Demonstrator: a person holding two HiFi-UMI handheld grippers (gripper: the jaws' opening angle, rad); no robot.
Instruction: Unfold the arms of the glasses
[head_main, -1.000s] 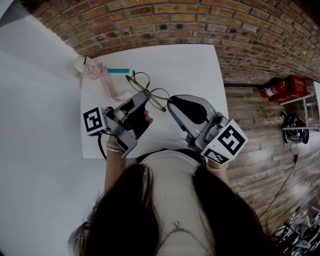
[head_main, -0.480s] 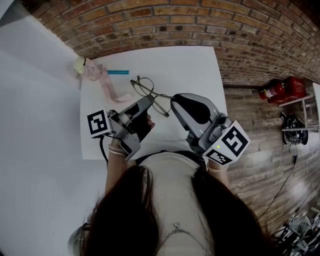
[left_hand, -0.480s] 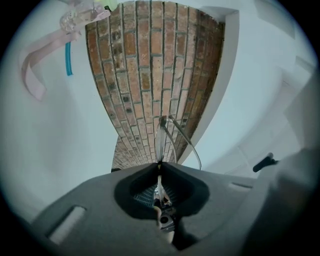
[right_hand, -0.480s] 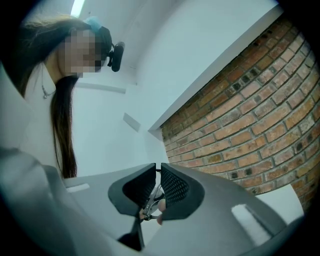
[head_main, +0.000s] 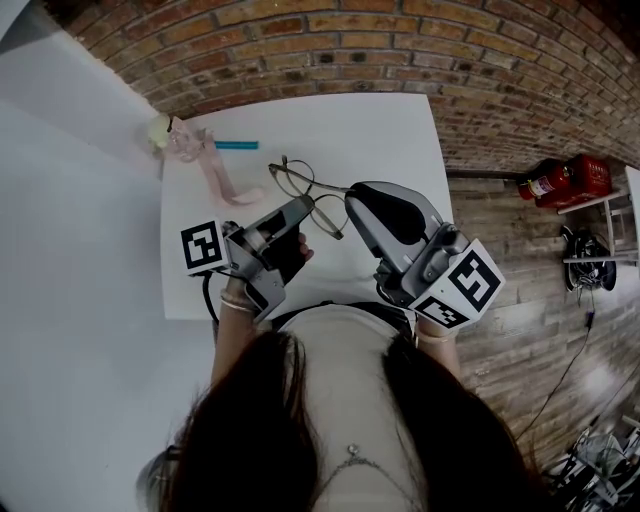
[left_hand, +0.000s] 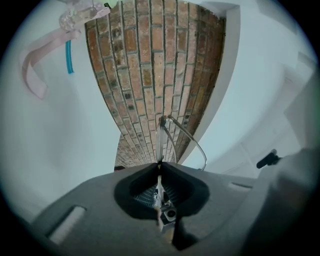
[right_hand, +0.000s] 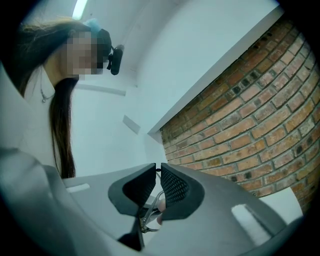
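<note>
Glasses in air over middle of counter, between both grippers, not touching surface. Left gripper: jaws pinched together on frame, lens edge-on between them. Right gripper: jaws almost closed on thin wire piece, likely arm. Step looks like swinging arm out. To do well: left holds frame fixed; right moves in arc round hinge, no straight pull. Light clamp only, wire looks thin, could bend or slip. Second arm state unclear.
</note>
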